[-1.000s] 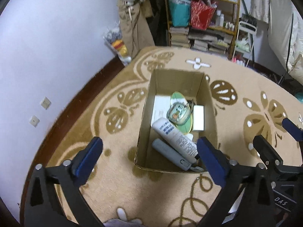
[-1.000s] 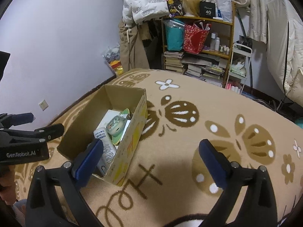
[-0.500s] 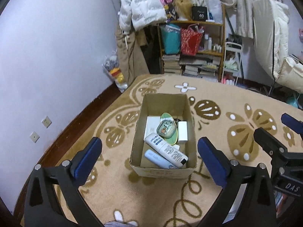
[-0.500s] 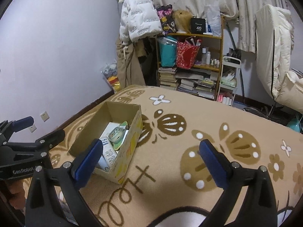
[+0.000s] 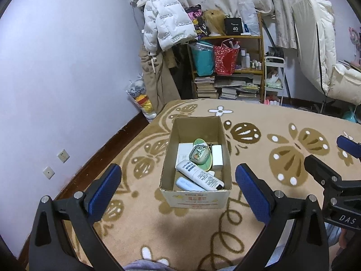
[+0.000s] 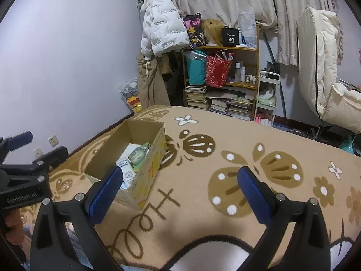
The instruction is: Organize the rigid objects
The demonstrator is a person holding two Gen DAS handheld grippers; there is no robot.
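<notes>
Nearest in the left wrist view, the left gripper (image 5: pixel 178 180) hangs above the patterned rug (image 5: pixel 282 203) with its blue-padded jaws spread wide and nothing between them. The right gripper (image 6: pixel 178 181) is the same: jaws wide apart, empty, held over bare rug to the right of the box.

Just beyond the left gripper's fingertips, the cardboard box (image 5: pixel 195 197) sits on the rug, open at the top. The rigid objects lie inside it. At the near end a pale blue cylinder (image 5: pixel 187 184) lies flat, and a white tube with printed text (image 5: pixel 198 176) lies slantwise just behind it, its dark cap toward the near right corner. Further in, a rounded case with a cartoon picture (image 5: pixel 198 154) rests on a green disc (image 5: pixel 204 162), with a small white box (image 5: pixel 217 154) to its right and a flat white box (image 5: pixel 183 151) to its left. The far end of the box floor is bare.

No loose item shows on the rug in either view, so the gathering step looks finished or close to it. If anything remains, it lies outside these frames; the next move would call for finding it, closing one gripper on it, and setting it in the free far end of the box.

Far off stand a cluttered shelf (image 5: pixel 227 67) and a hanging white jacket (image 5: pixel 165 26).
</notes>
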